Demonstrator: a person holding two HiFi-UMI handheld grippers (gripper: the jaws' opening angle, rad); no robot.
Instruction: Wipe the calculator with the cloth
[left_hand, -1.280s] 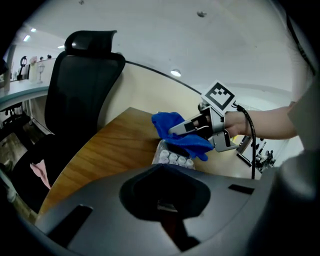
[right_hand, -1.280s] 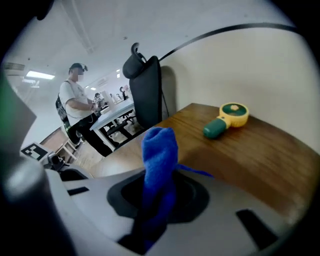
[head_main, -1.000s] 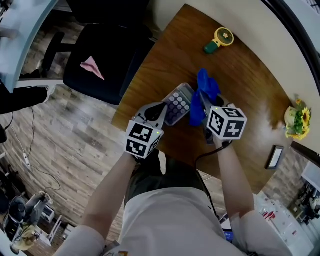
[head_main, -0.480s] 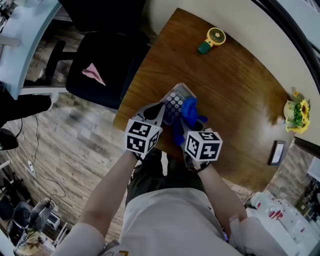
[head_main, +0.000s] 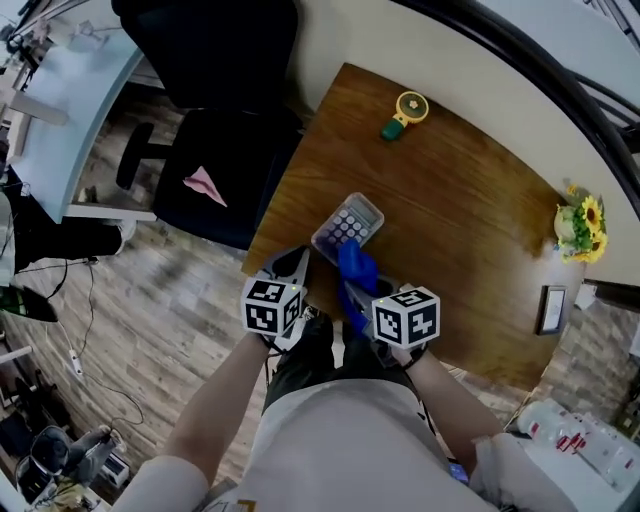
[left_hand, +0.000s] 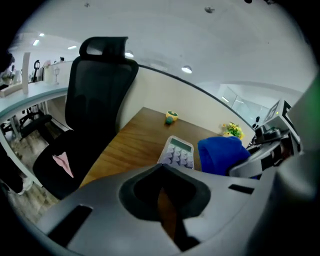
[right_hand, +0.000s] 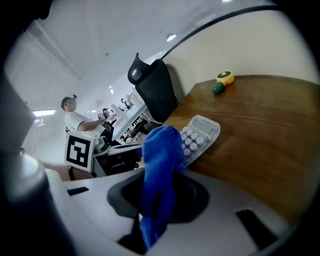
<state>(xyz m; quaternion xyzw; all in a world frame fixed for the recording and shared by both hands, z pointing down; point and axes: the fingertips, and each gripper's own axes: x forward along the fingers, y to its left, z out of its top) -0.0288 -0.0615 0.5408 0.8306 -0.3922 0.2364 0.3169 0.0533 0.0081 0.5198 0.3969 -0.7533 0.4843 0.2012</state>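
Note:
A grey calculator (head_main: 347, 224) with pale purple keys lies flat near the front edge of the wooden table (head_main: 470, 220). My right gripper (head_main: 352, 296) is shut on a blue cloth (head_main: 356, 268), which hangs over the calculator's near end. In the right gripper view the cloth (right_hand: 160, 155) rises out of the right gripper (right_hand: 155, 210), with the calculator (right_hand: 201, 134) just beyond. My left gripper (head_main: 296, 264) sits at the table's near left edge, shut and empty, a little short of the calculator (left_hand: 178, 152). The left gripper view shows the cloth (left_hand: 220, 155) to its right.
A yellow and green gadget (head_main: 404, 113) lies at the far side of the table. A pot of yellow flowers (head_main: 578, 228) and a small dark frame (head_main: 549, 309) are at the right. A black office chair (head_main: 215, 170) holding a pink scrap (head_main: 205, 184) stands left of the table.
The right gripper has drawn the cloth from the calculator's far right side back to its near end. The left gripper has pulled back from the calculator's corner to the table edge.

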